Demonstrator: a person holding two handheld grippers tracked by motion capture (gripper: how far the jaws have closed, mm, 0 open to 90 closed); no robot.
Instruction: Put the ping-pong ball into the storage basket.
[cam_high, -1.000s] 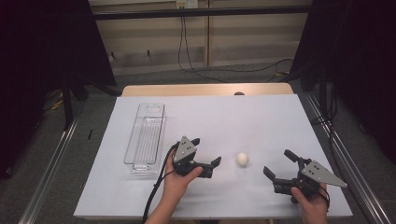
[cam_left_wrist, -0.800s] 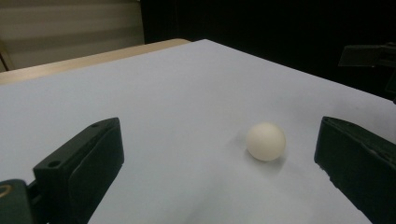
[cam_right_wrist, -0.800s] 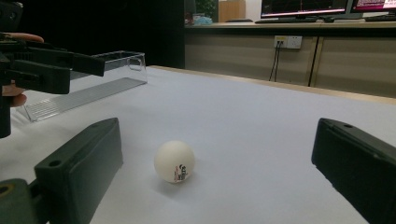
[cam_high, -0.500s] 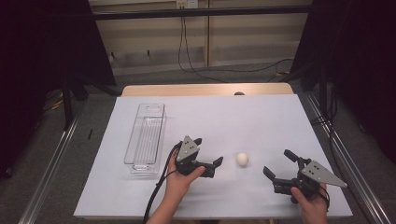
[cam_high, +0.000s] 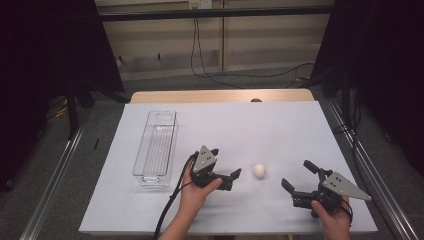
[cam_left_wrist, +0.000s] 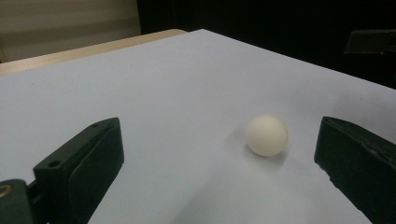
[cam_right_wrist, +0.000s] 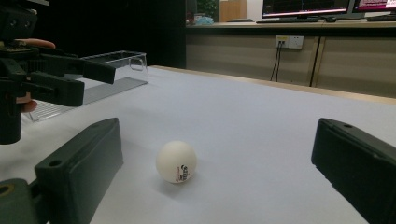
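A: Item one, the ball (cam_high: 259, 170). Where is it recorded?

B: It is recorded on the white table cover (cam_high: 260, 125), near the front, between the two grippers and touched by neither. It lies just beyond the tips of the left gripper (cam_high: 226, 175) and well apart from the right gripper (cam_high: 298, 180).

A: Long axis and heading?

B: None can be entered; the ball is round. A small printed mark is seen low on the side facing the right gripper, in the right gripper view (cam_right_wrist: 176, 161).

A: Item two, the left gripper.

B: Its jaws are spread wide and nothing is held. In the left gripper view the ball (cam_left_wrist: 266, 135) is seen ahead, nearer the right-hand jaw.

A: Item three, the right gripper.

B: Its jaws are also spread wide, with nothing held. It is pointed toward the ball.

A: Other stock?

B: One clear plastic bin (cam_high: 156, 148) is listed at the left of the table cover, its long side running away from the person.
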